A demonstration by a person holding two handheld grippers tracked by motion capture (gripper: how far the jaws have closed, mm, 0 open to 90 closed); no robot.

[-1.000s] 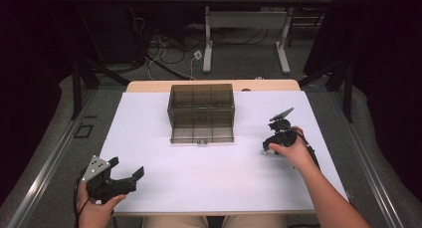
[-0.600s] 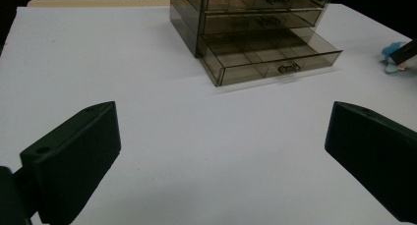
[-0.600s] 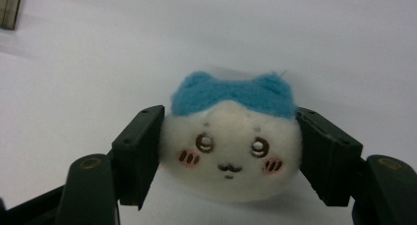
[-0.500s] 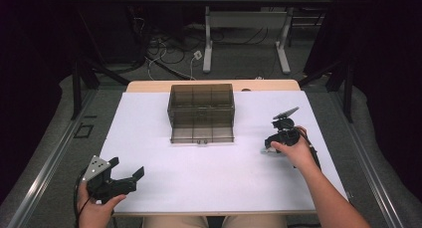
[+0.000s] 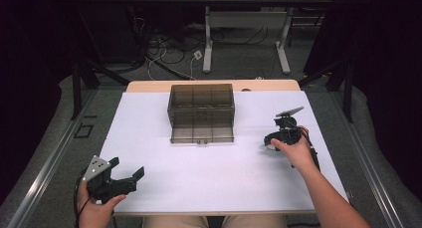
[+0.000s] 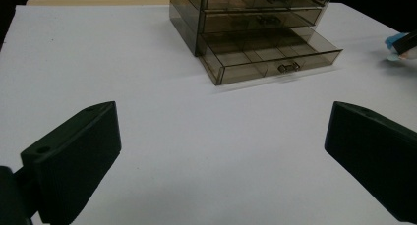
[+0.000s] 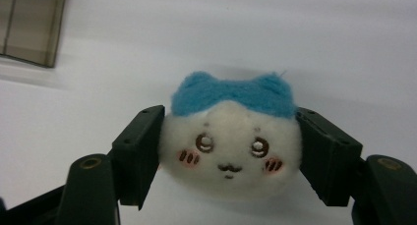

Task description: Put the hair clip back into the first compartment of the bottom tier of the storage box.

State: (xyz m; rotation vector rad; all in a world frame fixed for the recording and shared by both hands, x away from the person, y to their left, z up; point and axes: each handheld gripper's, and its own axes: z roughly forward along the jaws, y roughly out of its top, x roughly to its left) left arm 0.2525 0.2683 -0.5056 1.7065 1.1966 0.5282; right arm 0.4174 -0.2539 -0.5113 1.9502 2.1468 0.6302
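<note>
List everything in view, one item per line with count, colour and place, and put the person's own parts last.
plush toy: one, white with a blue top and a stitched face, on the sheet at the right, between the right gripper's jaws
drawer box: one, smoky see-through, at the middle back of the table, its bottom drawer pulled out
white sheet: one, covers the table top
table: one, pale wood edge at the back
desk legs: white, on the floor behind, with cables
left gripper: one, black, near left corner, jaws wide apart
right gripper: one, black, closed on the plush toy
hands: two, one on each gripper
</note>
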